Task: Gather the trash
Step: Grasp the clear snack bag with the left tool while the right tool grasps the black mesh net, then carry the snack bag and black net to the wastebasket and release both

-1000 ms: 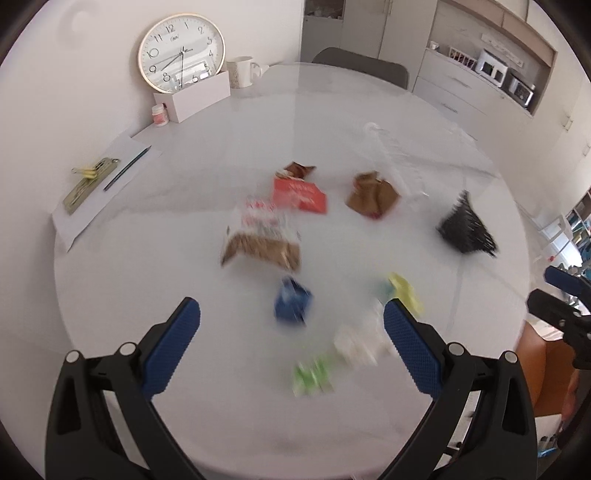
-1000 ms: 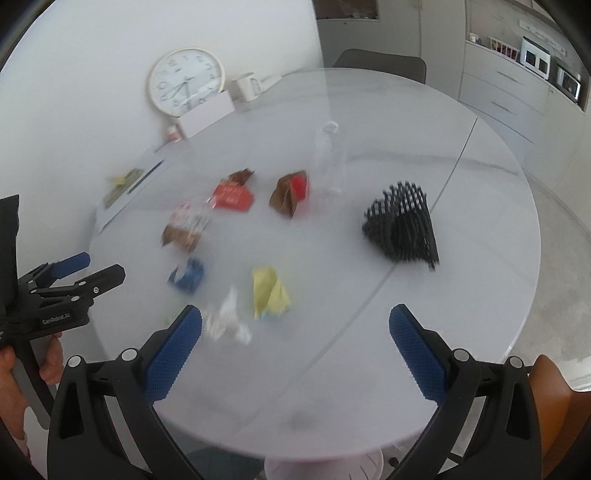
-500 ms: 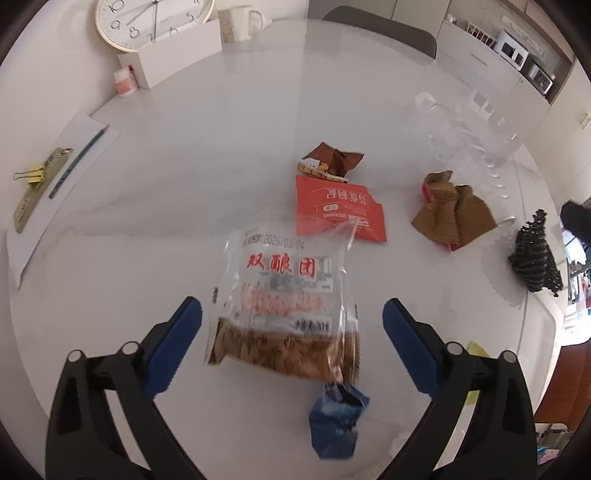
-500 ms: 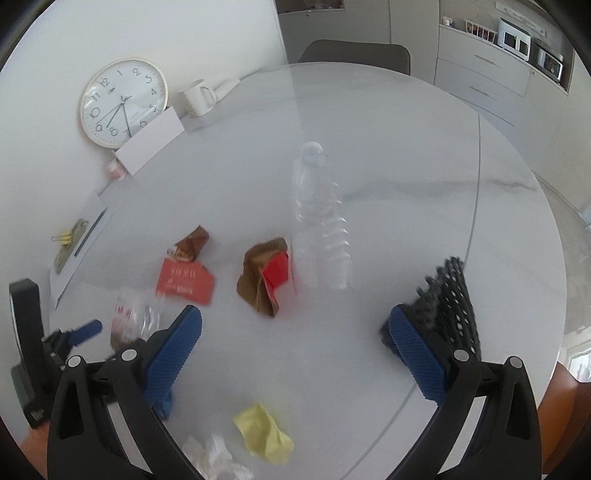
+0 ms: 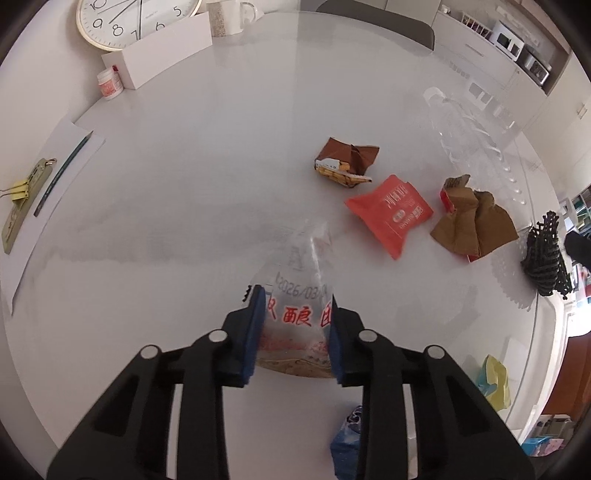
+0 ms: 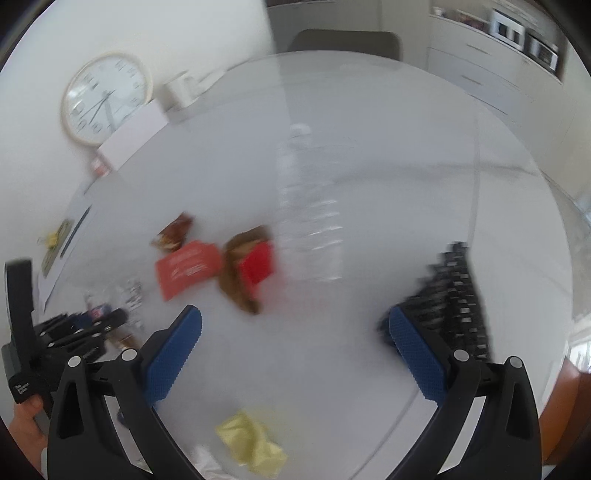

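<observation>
Clear snack bag [image 5: 301, 295] with red lettering, flat on the tabletop [image 5: 192, 206] near the front edge, pinched between the jaws of the left gripper [image 5: 295, 325], which have just been closing onto it. Right gripper [image 6: 295, 354] hovering with jaws wide apart and nothing between them, black mesh bag [image 6: 454, 295] just beyond its right pad.

Likely trouble: thin, slippery film sliding out on the lift, since only the upper part sits between the pads and the crumbs weigh down the near end. Blue wrapper [image 5: 347, 435] just beside, possibly dragged along.

Farther right: red packet [image 5: 391, 214], brown wrapper [image 5: 347, 160], crumpled brown paper [image 5: 476, 221], clear bottle [image 5: 469, 129], yellow wad [image 6: 251, 443]. Pale, glossy round tabletop; clock [image 5: 136, 18], mug [image 5: 243, 14] and white box [image 5: 166, 48] at the far left against the wall.
</observation>
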`<move>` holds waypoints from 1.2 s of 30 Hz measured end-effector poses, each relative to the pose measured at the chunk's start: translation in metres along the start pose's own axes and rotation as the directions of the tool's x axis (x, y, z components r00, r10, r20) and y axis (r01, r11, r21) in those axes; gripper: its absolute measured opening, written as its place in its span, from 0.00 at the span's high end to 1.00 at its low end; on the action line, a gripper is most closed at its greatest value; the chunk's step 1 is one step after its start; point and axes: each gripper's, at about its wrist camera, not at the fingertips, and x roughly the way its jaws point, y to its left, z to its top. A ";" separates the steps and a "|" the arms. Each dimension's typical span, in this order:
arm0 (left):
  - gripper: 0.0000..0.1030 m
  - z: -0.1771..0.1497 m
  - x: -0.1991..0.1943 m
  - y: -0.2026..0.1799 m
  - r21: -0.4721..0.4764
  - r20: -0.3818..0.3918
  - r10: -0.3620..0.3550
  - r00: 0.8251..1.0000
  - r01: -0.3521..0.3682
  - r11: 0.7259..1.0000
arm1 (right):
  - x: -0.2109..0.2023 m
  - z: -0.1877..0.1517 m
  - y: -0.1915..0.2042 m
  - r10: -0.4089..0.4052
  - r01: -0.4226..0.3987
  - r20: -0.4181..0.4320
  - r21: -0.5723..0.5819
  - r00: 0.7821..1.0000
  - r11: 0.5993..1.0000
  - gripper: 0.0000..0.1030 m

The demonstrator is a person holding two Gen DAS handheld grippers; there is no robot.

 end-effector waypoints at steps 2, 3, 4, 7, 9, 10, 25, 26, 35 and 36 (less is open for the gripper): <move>0.74 0.001 0.000 0.002 0.005 0.002 -0.008 1.000 0.008 1.000 | -0.002 0.000 -0.018 -0.043 0.043 0.000 0.012 0.999 0.999 0.02; 0.74 0.001 0.000 0.003 0.009 0.004 -0.014 1.000 0.014 1.000 | -0.003 -0.001 -0.031 -0.069 0.069 -0.005 0.022 0.998 0.997 0.02; 0.75 0.001 0.001 0.005 0.011 0.005 -0.020 1.000 0.020 1.000 | -0.001 -0.003 -0.041 -0.087 0.088 -0.019 0.029 0.996 0.996 0.02; 0.76 0.000 0.000 0.007 0.015 0.005 -0.037 0.999 0.037 0.999 | 0.013 -0.008 -0.068 -0.126 0.129 -0.061 0.051 0.990 0.990 0.02; 0.76 -0.001 -0.002 0.009 0.009 0.010 -0.052 0.999 0.052 0.999 | 0.027 -0.009 -0.077 -0.149 0.154 -0.091 0.048 0.985 0.987 0.02; 0.76 -0.002 -0.003 0.008 0.012 0.009 -0.054 0.998 0.054 0.998 | 0.034 -0.010 -0.080 -0.153 0.158 -0.103 0.043 0.983 0.987 0.02; 0.77 -0.006 -0.046 -0.031 0.074 0.069 -0.067 0.995 0.062 0.995 | 0.033 -0.025 -0.083 -0.094 0.097 -0.093 0.024 0.991 0.995 0.65; 0.77 -0.007 -0.050 -0.036 0.081 0.073 -0.067 0.995 0.061 0.995 | 0.028 -0.027 -0.083 -0.088 0.090 -0.087 0.023 0.992 0.996 0.66; 0.77 -0.033 -0.102 -0.104 0.145 0.093 -0.113 0.989 0.099 0.985 | -0.077 -0.073 -0.073 0.004 -0.004 -0.002 -0.029 1.000 1.000 0.66; 0.77 -0.040 -0.110 -0.113 0.154 0.100 -0.116 0.988 0.100 0.983 | -0.093 -0.083 -0.073 0.018 -0.018 0.006 -0.040 1.000 0.999 0.66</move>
